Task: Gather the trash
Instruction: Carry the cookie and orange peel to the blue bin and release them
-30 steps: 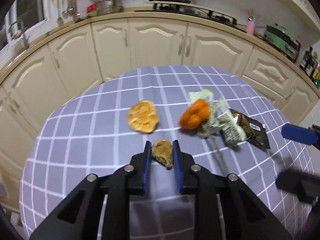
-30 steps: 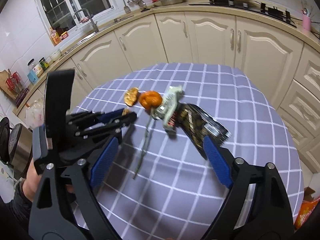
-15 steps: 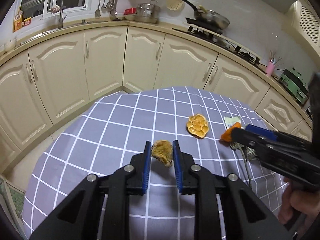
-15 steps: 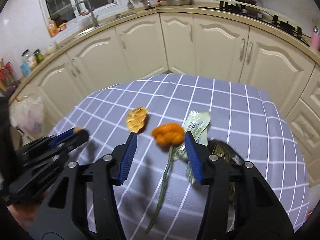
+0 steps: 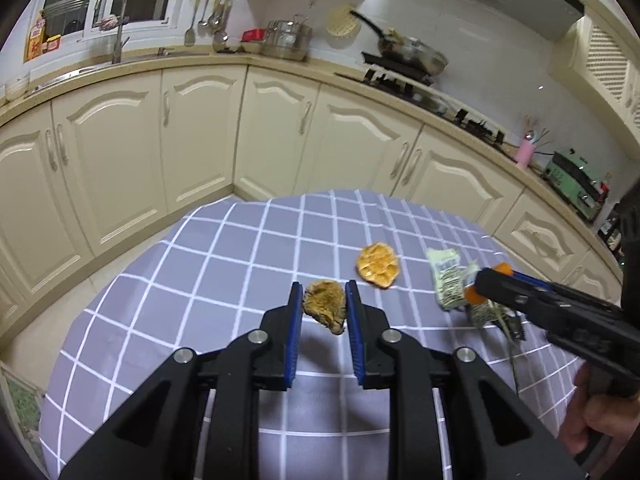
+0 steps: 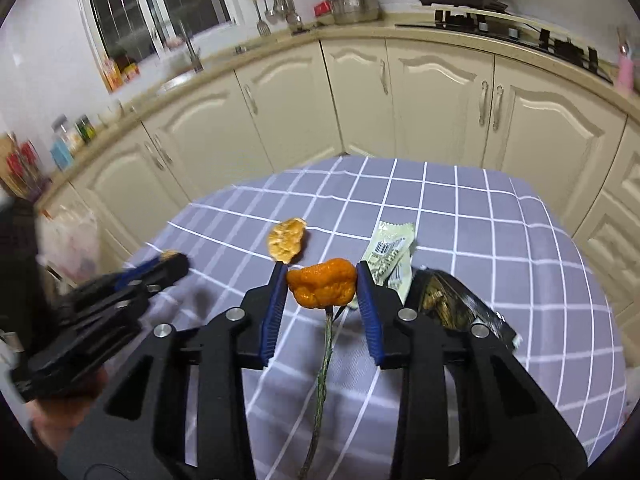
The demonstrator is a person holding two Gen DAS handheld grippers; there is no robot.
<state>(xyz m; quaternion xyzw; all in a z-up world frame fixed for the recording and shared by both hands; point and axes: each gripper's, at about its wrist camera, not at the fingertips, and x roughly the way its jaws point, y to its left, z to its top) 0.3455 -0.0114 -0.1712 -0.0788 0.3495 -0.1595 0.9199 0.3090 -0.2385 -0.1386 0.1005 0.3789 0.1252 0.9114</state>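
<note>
Checked tablecloth (image 6: 460,216): wrappers (image 6: 394,256) beside flower (image 6: 322,288)

Left hand-held gripper (image 5: 320,296) clamped, right hand-held gripper (image 6: 321,276) jaws just closing

On the checked tablecloth (image 6: 460,208): 2 dried peel pieces, 1 brown (image 5: 325,306) and 1 yellow-orange (image 5: 378,265); 1 orange flower (image 6: 322,283) on 1 stem (image 6: 322,376); 2 wrappers, 1 pale green (image 6: 390,252) and 1 dark (image 6: 452,304). Also 2 grippers, left (image 5: 320,304) and right (image 6: 322,280). Behind: 1 frying pan (image 5: 414,54), 1 steel pot (image 5: 286,38), 1 pink cup (image 5: 524,154).
</note>
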